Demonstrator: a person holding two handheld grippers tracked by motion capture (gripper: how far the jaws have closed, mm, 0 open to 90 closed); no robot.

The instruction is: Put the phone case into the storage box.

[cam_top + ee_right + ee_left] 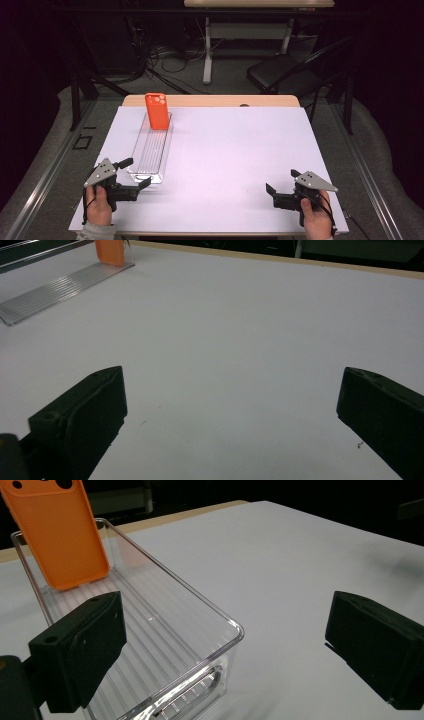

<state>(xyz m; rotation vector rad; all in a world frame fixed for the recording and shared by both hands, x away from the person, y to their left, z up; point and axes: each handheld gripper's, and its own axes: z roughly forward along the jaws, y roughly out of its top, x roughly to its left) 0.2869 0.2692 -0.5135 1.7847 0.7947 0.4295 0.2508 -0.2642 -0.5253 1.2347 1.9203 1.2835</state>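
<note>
Already, an orange case (pixel 157 111) is seen propped in the far end of a clear tray (pixel 150 150). Left gripper (pixel 131 174) and right gripper (pixel 282 183) are held wide open, empty; little seems left.

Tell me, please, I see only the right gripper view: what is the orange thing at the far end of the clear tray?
Observer: An orange phone case, leaning upright inside the clear tray against its far end.
Operator: Where is the left gripper?
Observer: The left gripper is open, and the tray's near corner lies between its jaws.
Operator: Is something else in the tray?
Observer: No, the left gripper view shows the rest of it empty.
</note>
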